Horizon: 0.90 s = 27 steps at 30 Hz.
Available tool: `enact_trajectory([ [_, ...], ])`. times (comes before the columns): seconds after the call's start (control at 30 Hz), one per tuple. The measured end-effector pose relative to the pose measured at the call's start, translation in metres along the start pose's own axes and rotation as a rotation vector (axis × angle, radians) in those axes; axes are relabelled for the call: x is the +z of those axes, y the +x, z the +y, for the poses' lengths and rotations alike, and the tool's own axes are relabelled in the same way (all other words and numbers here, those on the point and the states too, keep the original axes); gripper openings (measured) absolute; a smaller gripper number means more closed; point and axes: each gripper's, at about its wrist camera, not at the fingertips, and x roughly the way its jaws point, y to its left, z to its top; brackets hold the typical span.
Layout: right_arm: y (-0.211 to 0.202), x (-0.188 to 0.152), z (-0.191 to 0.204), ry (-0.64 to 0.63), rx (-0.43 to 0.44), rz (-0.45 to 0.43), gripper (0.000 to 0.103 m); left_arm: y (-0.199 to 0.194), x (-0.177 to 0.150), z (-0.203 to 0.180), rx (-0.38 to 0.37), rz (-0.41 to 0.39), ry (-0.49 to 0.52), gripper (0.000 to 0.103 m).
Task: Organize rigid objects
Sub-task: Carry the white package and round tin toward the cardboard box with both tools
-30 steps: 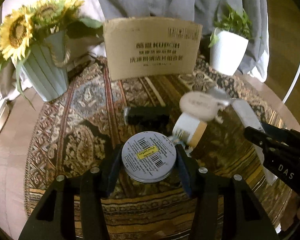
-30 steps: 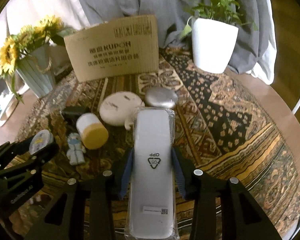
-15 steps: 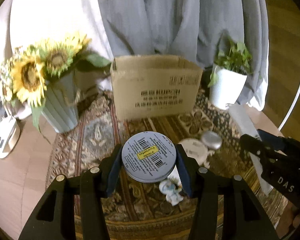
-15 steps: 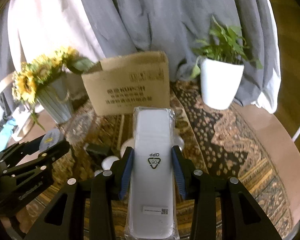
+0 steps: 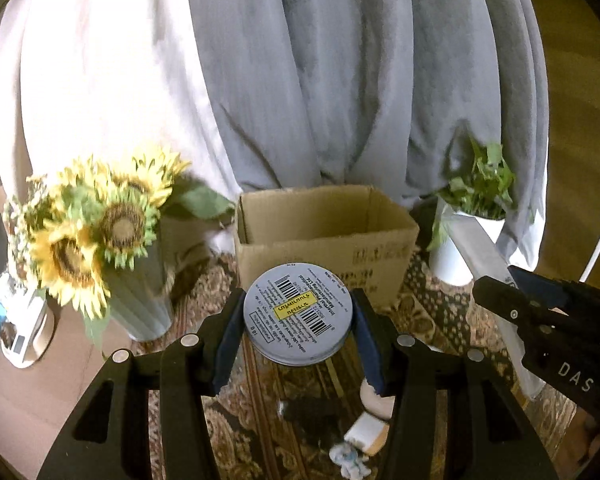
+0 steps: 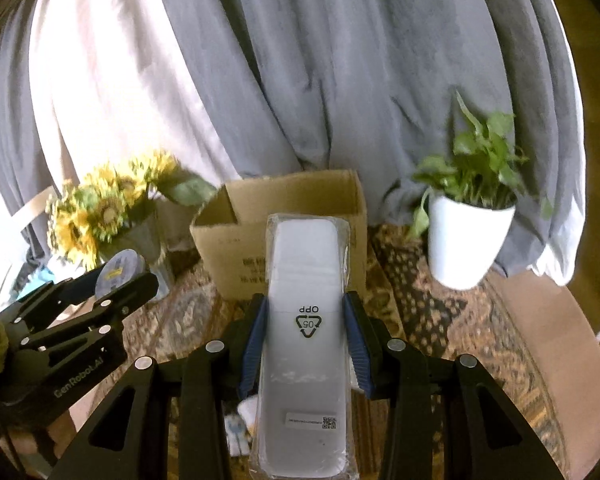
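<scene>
In my left gripper (image 5: pixel 298 334) I have the round tin (image 5: pixel 298 316) pinched across its width, the blue pads pressing its rim on either side, with the barcode label facing up at me; a grip across the middle keeps a flat round thing from rolling out. My right gripper (image 6: pixel 305 338) is clamped on the long white case in clear wrap (image 6: pixel 306 332), held partway along its sides so that most of its length sticks out ahead of the fingers and can go into the box end first. Both are lifted off the patterned cloth (image 6: pixel 432 312) and aimed at the open cardboard box (image 5: pixel 324 236), which stands at the back of the table between the vase of sunflowers (image 5: pixel 100 248) and the white potted plant (image 6: pixel 468 236). Its flaps are out of the way and its mouth faces up, so I judge it to be where these things are meant to end up. Neither item is over the opening yet. Below the left fingers a few things lie on the cloth: a small blue-and-white figurine (image 5: pixel 350 464), a little jar on its side (image 5: pixel 368 434) and a dark object (image 5: pixel 312 414) I can't make out. I'd take those after these two.
</scene>
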Motion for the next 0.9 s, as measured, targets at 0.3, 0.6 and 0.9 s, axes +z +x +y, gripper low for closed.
enact_trajectory([
  [0.3, 0.018, 0.042, 0.000, -0.022, 0.054, -0.027, 0.040, 0.019, 0.035, 0.005, -0.002, -0.018, 0.010, 0.051],
  [0.6, 0.053, 0.088, -0.001, -0.073, 0.102, -0.008, 0.040, 0.054, 0.069, 0.009, -0.003, -0.009, 0.020, 0.051],
  [0.9, 0.105, 0.127, -0.004, -0.152, 0.153, 0.076, 0.040, 0.095, 0.093, 0.015, 0.001, 0.029, 0.029, 0.051],
])
